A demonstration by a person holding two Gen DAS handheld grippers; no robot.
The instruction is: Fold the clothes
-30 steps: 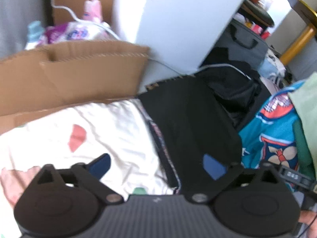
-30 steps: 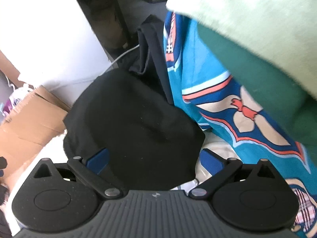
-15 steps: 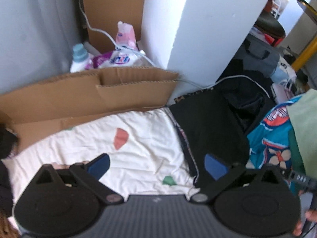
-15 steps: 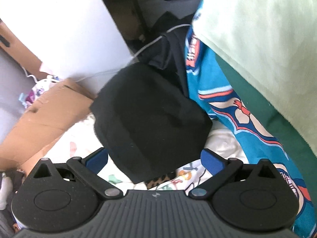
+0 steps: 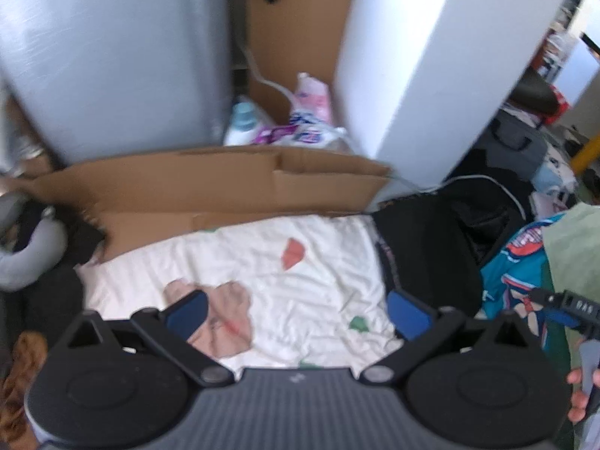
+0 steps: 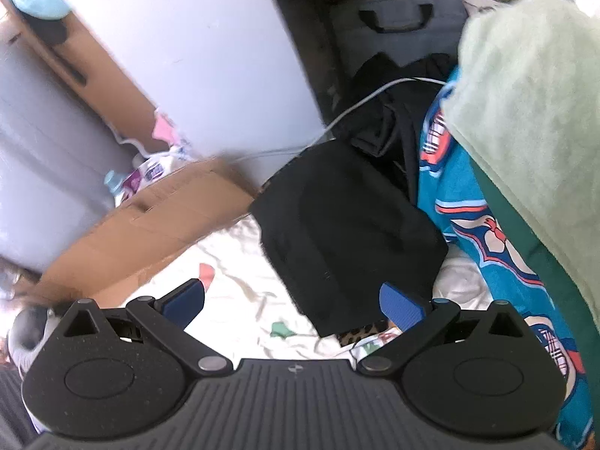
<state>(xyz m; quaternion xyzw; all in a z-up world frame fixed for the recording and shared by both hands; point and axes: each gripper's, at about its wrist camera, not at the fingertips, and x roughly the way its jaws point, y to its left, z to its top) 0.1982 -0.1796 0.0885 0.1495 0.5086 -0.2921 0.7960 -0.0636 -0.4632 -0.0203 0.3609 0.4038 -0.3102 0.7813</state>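
With both the left tongs (image 5: 296, 313) and right tongs (image 6: 294, 305) wide and empty, risk: snagging the white cable (image 6: 360, 103) beside the folded black garment (image 6: 348, 232), dragging the stack apart.

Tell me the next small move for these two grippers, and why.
Probably reach the right gripper toward the heap on the right and take the teal patterned garment. Both the right and the left gripper are open and empty, and the black garment already lies folded on the white sheet.
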